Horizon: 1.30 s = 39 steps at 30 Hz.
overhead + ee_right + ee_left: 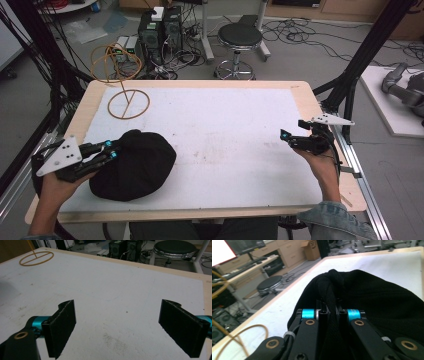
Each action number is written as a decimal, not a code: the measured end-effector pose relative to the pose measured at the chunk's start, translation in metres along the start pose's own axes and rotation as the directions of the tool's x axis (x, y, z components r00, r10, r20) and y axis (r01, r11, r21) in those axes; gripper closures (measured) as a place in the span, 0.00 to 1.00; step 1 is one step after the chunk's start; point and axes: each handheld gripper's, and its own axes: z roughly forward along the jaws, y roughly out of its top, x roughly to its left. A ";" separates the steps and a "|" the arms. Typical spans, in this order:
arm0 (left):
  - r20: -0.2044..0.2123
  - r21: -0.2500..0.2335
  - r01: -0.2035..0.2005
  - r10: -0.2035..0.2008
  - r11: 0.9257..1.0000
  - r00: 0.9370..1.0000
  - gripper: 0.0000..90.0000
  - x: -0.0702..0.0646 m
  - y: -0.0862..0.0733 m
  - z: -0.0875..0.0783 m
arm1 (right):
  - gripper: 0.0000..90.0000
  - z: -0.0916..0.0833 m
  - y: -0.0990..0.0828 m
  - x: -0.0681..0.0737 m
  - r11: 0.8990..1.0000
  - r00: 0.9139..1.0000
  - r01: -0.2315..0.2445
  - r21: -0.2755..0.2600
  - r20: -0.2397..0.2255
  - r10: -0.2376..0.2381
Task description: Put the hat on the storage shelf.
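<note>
A black knitted cloth, like a soft hat (pixel 137 165), lies bunched at the near left of the white mat (pixel 225 130). My left gripper (pixel 113 151) is shut on a thick fold at its left edge. In the left gripper view that fold (pixel 331 297) runs pinched between the two jaws, and the rest of the cloth (pixel 374 290) spreads away to the right. My right gripper (pixel 292 131) is held at the near right above the mat, pointing left. Its pads (pixel 62 327) stand wide apart with nothing but bare mat between them.
A golden wire stand with a ring base (pixel 129 104) sits at the mat's far left corner, its loops rising above it. Its ring base (pixel 36 258) also shows far off. Beyond the table's far edge are a black stool (pixel 240 37), computer boxes and cables.
</note>
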 end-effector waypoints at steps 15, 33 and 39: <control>-0.156 0.020 0.025 -0.021 0.999 0.987 0.95 0.024 0.016 -0.021 | 0.16 0.002 -0.001 0.000 1.000 1.000 -0.007 0.006 0.000 0.007; -0.301 0.020 0.043 -0.035 0.999 0.953 0.95 0.049 0.039 -0.029 | 0.16 0.002 -0.001 -0.002 1.000 1.000 -0.011 0.007 0.000 0.011; -0.333 0.014 0.051 -0.043 0.999 0.942 0.95 0.055 0.047 -0.030 | 0.16 0.002 -0.002 -0.003 1.000 1.000 -0.013 0.003 -0.001 0.013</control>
